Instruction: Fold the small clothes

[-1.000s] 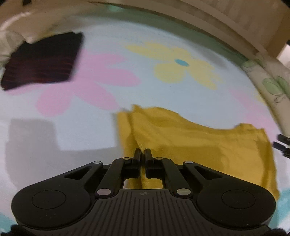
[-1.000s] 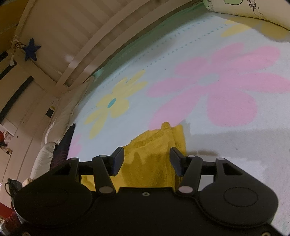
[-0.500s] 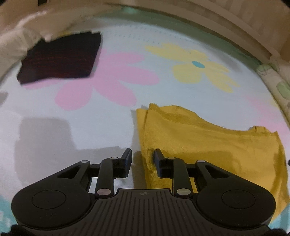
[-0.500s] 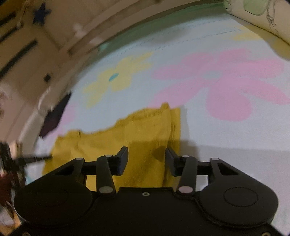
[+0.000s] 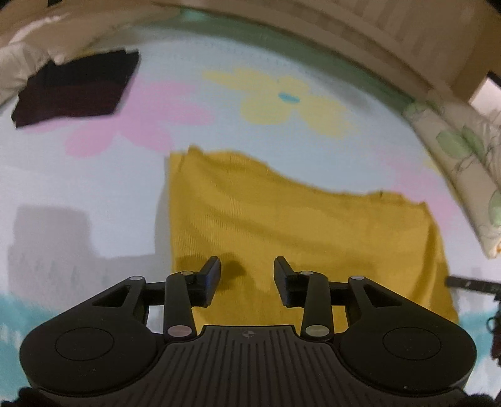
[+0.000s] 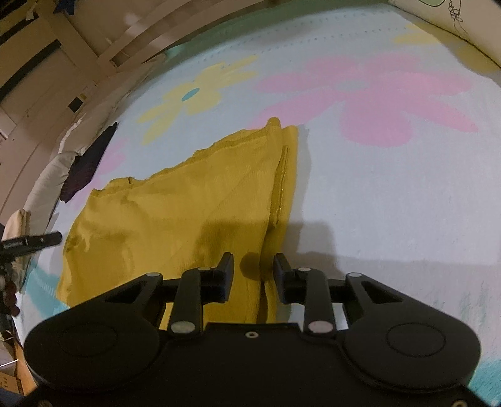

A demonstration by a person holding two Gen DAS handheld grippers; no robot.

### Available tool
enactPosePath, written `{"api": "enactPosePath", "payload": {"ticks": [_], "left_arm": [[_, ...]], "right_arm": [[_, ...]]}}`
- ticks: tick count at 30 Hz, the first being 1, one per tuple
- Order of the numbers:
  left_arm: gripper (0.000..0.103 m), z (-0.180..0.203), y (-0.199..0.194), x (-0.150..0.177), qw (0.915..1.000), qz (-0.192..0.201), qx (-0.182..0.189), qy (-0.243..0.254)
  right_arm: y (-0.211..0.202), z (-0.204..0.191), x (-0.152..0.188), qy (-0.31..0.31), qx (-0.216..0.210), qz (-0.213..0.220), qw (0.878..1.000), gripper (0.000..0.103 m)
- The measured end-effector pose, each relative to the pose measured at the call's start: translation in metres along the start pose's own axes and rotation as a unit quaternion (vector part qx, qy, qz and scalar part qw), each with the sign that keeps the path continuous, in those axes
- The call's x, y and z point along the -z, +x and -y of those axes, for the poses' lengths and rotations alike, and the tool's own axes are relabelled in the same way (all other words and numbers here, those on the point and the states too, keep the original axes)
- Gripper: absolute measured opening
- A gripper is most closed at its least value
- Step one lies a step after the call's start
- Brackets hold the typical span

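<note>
A mustard-yellow garment (image 5: 300,225) lies folded flat on a pale blue mat with pink and yellow flowers (image 5: 281,103). My left gripper (image 5: 247,272) hovers over the garment's near left part, its jaws opening, with no cloth pinched between them. In the right wrist view the same yellow garment (image 6: 188,213) spreads to the left, its doubled right edge running toward the camera. My right gripper (image 6: 253,269) sits over that near right edge, its jaws closing, the pads apart from the cloth. The other gripper's tip (image 6: 31,241) shows at the left edge.
A dark folded garment (image 5: 75,90) lies at the far left of the mat, seen also as a dark garment (image 6: 90,162) in the right wrist view. A leaf-patterned cushion (image 5: 463,162) borders the right side. A white pillow (image 6: 47,188) and wooden slats (image 5: 391,28) ring the mat.
My left gripper let go of the yellow garment's edge, opened and shifted right over the cloth. My right gripper narrowed its jaws and rolled, bringing more of the garment into view.
</note>
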State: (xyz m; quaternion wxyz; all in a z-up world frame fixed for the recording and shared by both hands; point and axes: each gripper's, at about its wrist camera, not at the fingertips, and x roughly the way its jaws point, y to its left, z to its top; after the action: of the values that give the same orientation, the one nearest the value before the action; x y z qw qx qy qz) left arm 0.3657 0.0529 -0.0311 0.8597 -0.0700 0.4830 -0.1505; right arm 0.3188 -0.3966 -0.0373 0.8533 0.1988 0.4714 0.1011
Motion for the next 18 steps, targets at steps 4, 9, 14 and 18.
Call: {"api": "enactPosePath", "payload": {"ticks": [4, 9, 14, 18], "left_arm": [[0.036, 0.001, 0.018, 0.008, 0.9995, -0.018, -0.016, 0.022], [0.036, 0.0, 0.022, 0.007, 0.9993, -0.018, -0.014, 0.031], [0.037, -0.003, 0.022, 0.009, 0.9995, -0.019, -0.005, 0.024], [0.037, -0.006, 0.022, 0.009, 0.9996, -0.021, 0.001, 0.021]], "right_arm": [[0.002, -0.004, 0.003, -0.011, 0.003, -0.002, 1.0, 0.039], [0.006, -0.009, 0.004, -0.024, 0.014, -0.005, 1.0, 0.034], [-0.002, -0.004, 0.006, -0.012, 0.016, 0.011, 1.0, 0.036], [-0.014, 0.002, 0.005, 0.007, 0.006, 0.025, 1.0, 0.036]]}}
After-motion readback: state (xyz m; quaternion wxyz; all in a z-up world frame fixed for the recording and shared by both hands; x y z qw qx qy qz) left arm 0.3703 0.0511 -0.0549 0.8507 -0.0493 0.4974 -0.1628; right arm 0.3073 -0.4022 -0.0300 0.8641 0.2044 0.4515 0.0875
